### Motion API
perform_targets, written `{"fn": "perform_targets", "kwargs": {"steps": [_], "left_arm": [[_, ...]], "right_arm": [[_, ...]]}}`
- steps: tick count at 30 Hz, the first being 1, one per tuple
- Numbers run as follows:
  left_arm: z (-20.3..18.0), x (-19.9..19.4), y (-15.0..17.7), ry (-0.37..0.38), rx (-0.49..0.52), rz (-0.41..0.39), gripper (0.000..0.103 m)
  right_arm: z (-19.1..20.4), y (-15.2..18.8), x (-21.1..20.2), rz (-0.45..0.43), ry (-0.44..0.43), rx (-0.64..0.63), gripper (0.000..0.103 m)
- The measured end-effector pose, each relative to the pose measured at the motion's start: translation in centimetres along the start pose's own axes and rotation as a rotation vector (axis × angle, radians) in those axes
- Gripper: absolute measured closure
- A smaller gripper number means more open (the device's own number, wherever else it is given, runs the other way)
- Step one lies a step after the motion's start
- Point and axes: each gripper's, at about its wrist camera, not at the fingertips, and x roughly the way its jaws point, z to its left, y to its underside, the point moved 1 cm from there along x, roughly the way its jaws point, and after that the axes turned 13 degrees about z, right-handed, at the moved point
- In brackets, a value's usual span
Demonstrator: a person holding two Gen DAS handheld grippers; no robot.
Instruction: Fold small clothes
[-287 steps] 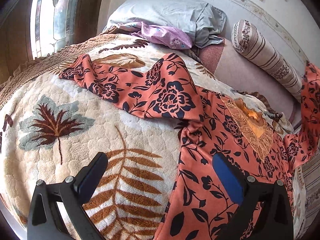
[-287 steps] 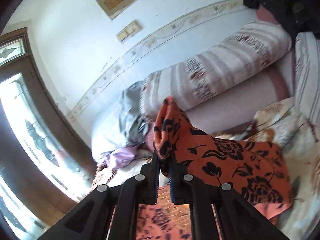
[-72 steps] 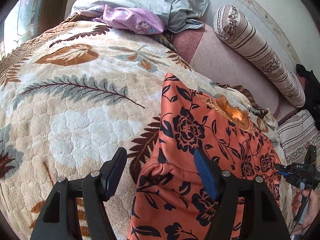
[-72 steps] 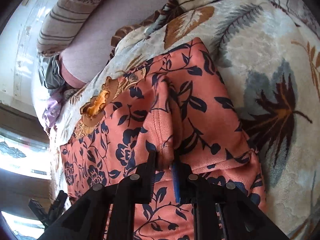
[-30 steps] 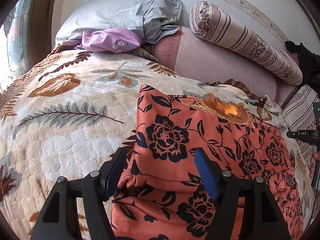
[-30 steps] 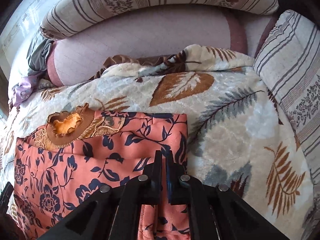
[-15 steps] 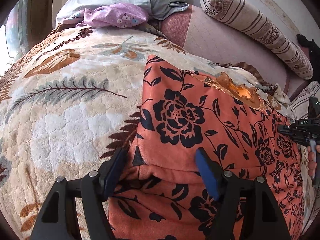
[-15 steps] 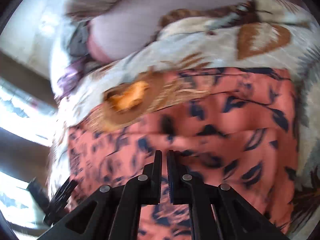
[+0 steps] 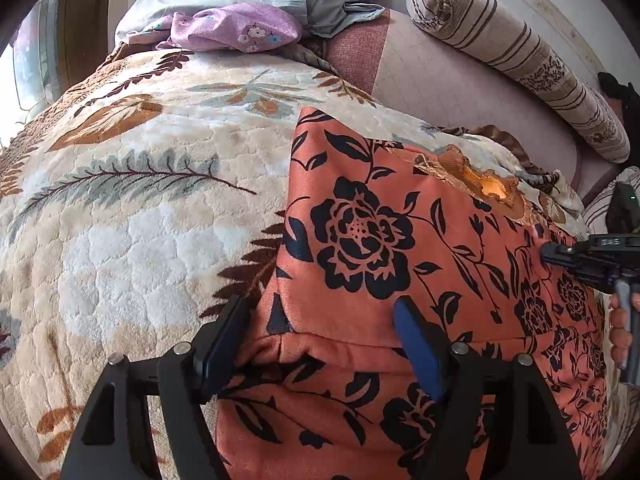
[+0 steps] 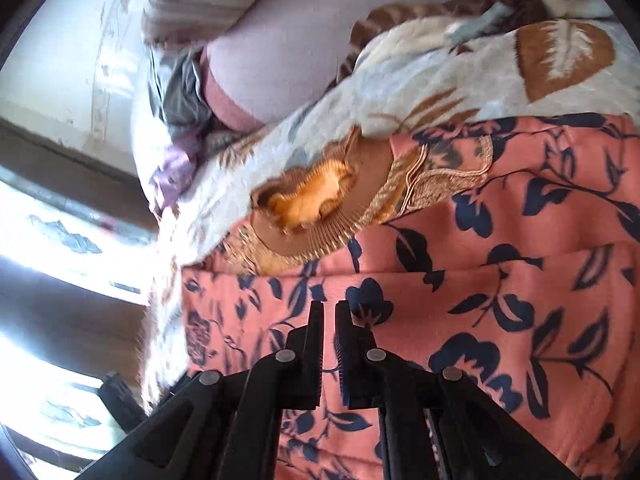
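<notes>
Two sleeves of the orange flowered top (image 9: pixel 384 240) now lie folded in over its body, where some seconds ago one was spread out across the leaf-patterned blanket (image 9: pixel 120 216) and the other was pinched and held up in the air by the right gripper (image 10: pixel 329 314). The top lies flat on the blanket as a narrow panel, collar (image 10: pixel 316 204) toward the pillows, with a cross seam of folded cloth running between the fingers of the left gripper (image 9: pixel 320 332). That gripper is spread wide, its fingers straddling the near fold without clamping it. The right gripper's fingers are drawn nearly together with only a thin slit between them and no cloth in it; a couple of seconds back they pinched a ridge of the fabric, so that hold has been let go. By my reading the side folds are done and the remaining work is the lengthwise fold, bringing hem toward collar. As for writing, a small white marking sits on the right gripper's body as seen from the left wrist, but it is too small to read; no brand or label shows on the top.
</notes>
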Motion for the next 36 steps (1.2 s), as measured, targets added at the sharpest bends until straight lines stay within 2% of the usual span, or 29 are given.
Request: {"fn": "perform_targets", "kwargs": {"steps": [1, 2, 3, 4, 5, 7, 8, 9, 10, 11, 12, 13, 15, 16, 17, 18, 19, 21, 23, 25, 27, 30, 32, 33, 34, 36], "left_arm": [[0.0, 0.0, 0.0, 0.005, -0.001, -0.001, 0.027], [0.2, -0.1, 0.0, 0.013, -0.006, -0.002, 0.027], [0.3, -0.1, 0.0, 0.02, -0.013, -0.001, 0.027], [0.4, -0.1, -0.1, 0.023, -0.017, 0.001, 0.027], [0.4, -0.1, -0.1, 0.021, -0.017, 0.003, 0.027], [0.3, -0.1, -0.2, 0.014, -0.017, 0.001, 0.027], [0.3, -0.1, -0.2, 0.014, -0.014, 0.001, 0.027], [0.3, -0.1, -0.1, 0.017, -0.014, 0.0, 0.026], [0.4, -0.1, -0.1, 0.024, -0.018, -0.002, 0.026], [0.6, -0.2, -0.1, 0.033, -0.022, -0.002, 0.026], [0.7, -0.2, -0.2, 0.041, -0.029, -0.001, 0.026], [0.8, -0.3, -0.2, 0.05, -0.038, 0.0, 0.026], [1.1, -0.4, -0.3, 0.067, -0.059, -0.004, 0.026], [1.2, -0.6, -0.4, 0.077, -0.067, -0.006, 0.026], [1.4, -0.8, -0.4, 0.083, -0.074, -0.009, 0.026], [1.7, -1.2, -0.4, 0.087, -0.082, -0.02, 0.026], [2.1, -1.8, -0.5, 0.097, -0.095, -0.036, 0.026], [3.3, -3.1, -1.0, 0.156, -0.128, -0.066, 0.026], [4.3, -4.0, -1.9, 0.216, -0.151, -0.073, 0.026], [5.0, -3.5, -3.2, 0.293, -0.182, -0.03, 0.027], [5.2, -2.1, -5.0, 0.312, -0.198, 0.02, 0.027], [4.5, 0.6, -7.7, 0.309, -0.185, 0.089, 0.028], [3.8, 2.5, -9.5, 0.267, -0.145, 0.111, 0.043], [3.9, 3.9, -10.3, 0.232, -0.132, 0.143, 0.076], [4.4, 5.3, -11.0, 0.201, -0.144, 0.167, 0.087], [5.2, 5.7, -11.8, 0.227, -0.197, 0.144, 0.089]], "right_arm": [[-1.2, -0.8, 0.9, 0.014, 0.034, 0.037, 0.103], [-3.1, -1.2, 0.8, -0.018, -0.067, 0.146, 0.103], [-3.9, -1.1, 0.0, -0.082, -0.102, 0.229, 0.103], [-3.2, -1.0, -0.8, -0.135, -0.028, 0.227, 0.096], [-1.9, -0.9, -1.1, -0.145, 0.021, 0.187, 0.095], [0.6, -0.6, -0.4, -0.108, -0.059, 0.053, 0.096], [0.7, -1.1, 0.2, -0.093, 0.018, 0.016, 0.097], [-0.6, -1.5, 1.1, -0.076, 0.079, 0.073, 0.099], [-2.5, -1.5, 1.2, -0.098, -0.039, 0.163, 0.102], [-3.6, -1.3, 1.0, -0.12, -0.112, 0.242, 0.1], [-3.2, -0.9, 0.5, -0.131, -0.117, 0.26, 0.093], [-1.9, -0.4, -0.1, -0.144, -0.09, 0.211, 0.094], [0.5, 0.6, -1.0, -0.162, -0.094, 0.059, 0.094], [0.3, 1.0, -0.6, -0.153, -0.046, 0.049, 0.093], [-1.0, 0.9, 0.4, -0.095, 0.025, 0.103, 0.098], [-2.5, 1.2, 0.5, -0.096, -0.044, 0.165, 0.099], [-2.7, 1.6, -0.5, -0.125, -0.074, 0.208, 0.091], [-0.8, 3.1, -2.4, -0.167, -0.043, 0.137, 0.091], [1.1, 5.8, -3.5, -0.167, -0.075, 0.069, 0.091], [2.2, 9.0, -3.7, -0.146, -0.067, 0.009, 0.091], [2.2, 11.7, -3.4, -0.127, -0.056, -0.022, 0.091], [0.7, 14.7, -3.1, -0.114, -0.092, -0.006, 0.091], [-0.3, 15.8, -3.0, -0.125, -0.109, 0.0, 0.091], [-0.9, 16.1, -3.0, -0.134, -0.114, 0.007, 0.091], [-1.5, 16.3, -3.0, -0.139, -0.119, 0.022, 0.091], [-2.5, 16.1, -3.0, -0.132, -0.132, 0.058, 0.091]]}}
